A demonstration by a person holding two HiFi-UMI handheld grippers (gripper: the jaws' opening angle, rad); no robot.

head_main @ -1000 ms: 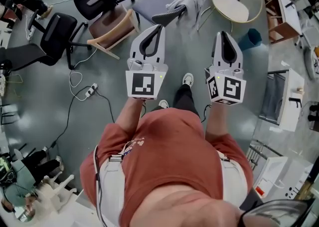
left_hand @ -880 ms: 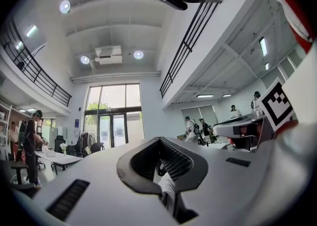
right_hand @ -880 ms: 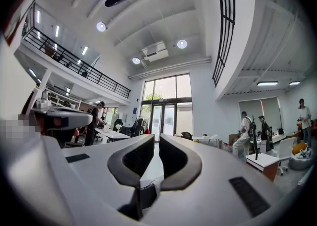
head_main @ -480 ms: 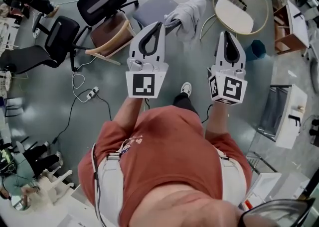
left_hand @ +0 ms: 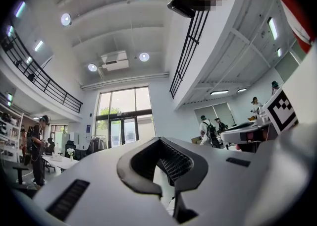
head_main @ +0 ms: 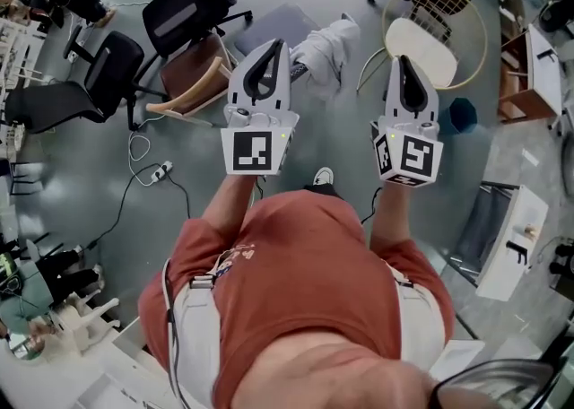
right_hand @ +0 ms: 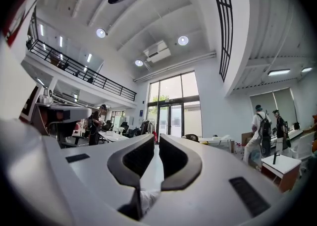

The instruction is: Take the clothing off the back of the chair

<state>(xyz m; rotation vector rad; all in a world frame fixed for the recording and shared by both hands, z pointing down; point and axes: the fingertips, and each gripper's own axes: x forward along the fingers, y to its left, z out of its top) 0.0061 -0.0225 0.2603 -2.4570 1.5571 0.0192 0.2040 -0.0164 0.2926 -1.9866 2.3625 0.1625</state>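
In the head view a pale grey-white garment (head_main: 330, 39) hangs over the back of a chair with a grey seat (head_main: 269, 21), on the floor ahead of me. My left gripper (head_main: 272, 43) is held level in the air with its tip over the chair's near edge, just left of the garment; the jaws meet at the tip with nothing in them. My right gripper (head_main: 400, 59) is to the garment's right, apart from it, jaws shut and empty. Both gripper views look out over the shut jaws (left_hand: 159, 140) (right_hand: 157, 136) at a tall hall; the chair does not show there.
A wooden chair with a brown seat (head_main: 193, 75) and black office chairs (head_main: 184, 8) stand left of the grey chair. A round wire chair with a white cushion (head_main: 421, 35) is at the right. A power strip and cables (head_main: 152, 169) lie on the floor. People stand in the distance.
The chair with the garment has slid down the head view toward me. Both grippers have moved forward with me and stayed shut.
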